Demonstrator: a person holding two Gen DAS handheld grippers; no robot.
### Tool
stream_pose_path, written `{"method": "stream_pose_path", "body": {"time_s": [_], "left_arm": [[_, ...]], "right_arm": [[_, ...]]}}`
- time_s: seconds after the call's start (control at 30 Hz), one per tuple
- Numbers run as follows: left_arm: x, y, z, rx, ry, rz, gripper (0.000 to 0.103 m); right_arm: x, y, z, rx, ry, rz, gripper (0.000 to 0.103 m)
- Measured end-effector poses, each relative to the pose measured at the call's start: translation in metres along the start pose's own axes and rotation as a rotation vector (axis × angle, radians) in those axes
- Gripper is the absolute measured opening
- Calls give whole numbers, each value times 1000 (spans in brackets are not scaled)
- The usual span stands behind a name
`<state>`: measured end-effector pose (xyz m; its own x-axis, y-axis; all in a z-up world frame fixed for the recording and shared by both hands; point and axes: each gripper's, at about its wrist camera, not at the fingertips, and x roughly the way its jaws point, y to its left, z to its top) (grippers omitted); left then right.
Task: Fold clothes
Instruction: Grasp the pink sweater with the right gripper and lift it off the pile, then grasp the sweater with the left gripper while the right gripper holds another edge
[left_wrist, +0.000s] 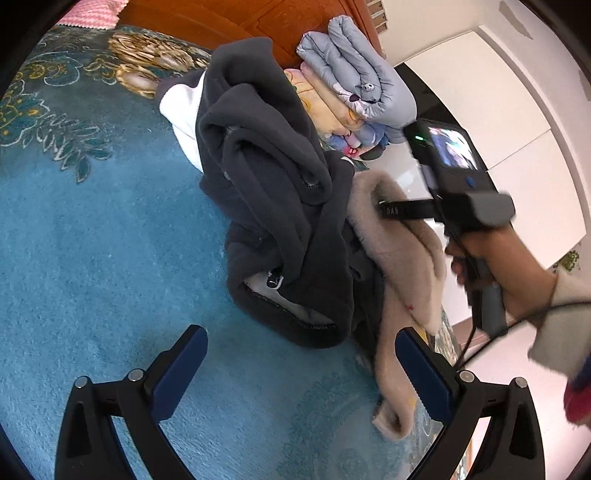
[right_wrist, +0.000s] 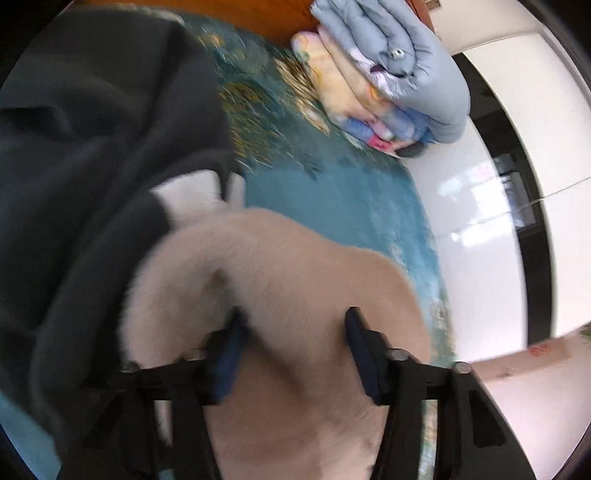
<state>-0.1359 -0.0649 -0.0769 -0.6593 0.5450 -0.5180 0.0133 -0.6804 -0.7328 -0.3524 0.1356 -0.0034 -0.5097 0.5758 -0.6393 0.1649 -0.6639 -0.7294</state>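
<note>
I'm working two handheld grippers over a bed covered in a teal floral blanket (left_wrist: 92, 240). My left gripper (left_wrist: 301, 373) hovers above the blanket with its fingers spread wide and nothing between them. My right gripper (right_wrist: 293, 350) is pressed into a beige fleece garment (right_wrist: 295, 277); its fingers are parted with the fleece bunched between them, not yet clenched, though this view is blurred. In the left view the person's hand (left_wrist: 491, 266) holds the right tool at the bed's right edge.

The clothes lie in a crumpled heap: a dark grey hoodie (left_wrist: 273, 206) is piled upward in loose folds, resting against and partly over the beige fleece, which trails towards the bed's edge. A white garment (left_wrist: 181, 110) peeks from behind the hoodie.

As I judge it, the main risk is the tangle. If the right fingers close and pull the fleece, the hoodie lying over it may drag along or topple, and the fleece end near the edge could slide to the floor. The thick pile may also slip from a shallow pinch.

Behind the heap, a folded stack of quilts (left_wrist: 354, 88) sits against the wooden headboard (left_wrist: 229, 22), limiting room to spread clothes that way. A pink pillow (left_wrist: 92, 14) lies at the far corner.
</note>
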Motion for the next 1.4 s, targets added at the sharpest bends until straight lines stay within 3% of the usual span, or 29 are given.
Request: {"method": "stream_pose_path", "body": {"time_s": [0.03,0.1,0.27,0.6,0.77,0.9,1.13,1.23,1.33,1.4], "left_arm": [[0,0,-1,2,4,-4,103],[-1,0,-1,1,9,-12,103],[-5,1,-4,-6,19,-32,103],[-28,0,-18,12,60,-22,103],[-49,-6,-22,21,50,-27,103],[-68,-4,-21,12,27,-16,103],[-123,18,-12,-86,-67,-30,103],[-145,21,-10,-112,-94,-54,103],[-152,3,-11,-34,-57,-58,103],[-148,-3,-17,-18,-15,-51,103]], "right_arm": [[3,2,5,-7,22,-47,13],[3,-9,9,33,42,-49,10],[-20,-50,1,114,13,-135,8],[-150,-147,-109,524,-194,-43,8],[-214,-156,-141,519,-300,-51,7],[-255,-170,-156,555,-372,-1,7],[-308,-187,-174,612,-506,59,8],[-320,-189,-201,625,-533,84,7],[-313,-174,-244,624,-471,152,7],[-292,-148,-281,607,-366,212,7]]}}
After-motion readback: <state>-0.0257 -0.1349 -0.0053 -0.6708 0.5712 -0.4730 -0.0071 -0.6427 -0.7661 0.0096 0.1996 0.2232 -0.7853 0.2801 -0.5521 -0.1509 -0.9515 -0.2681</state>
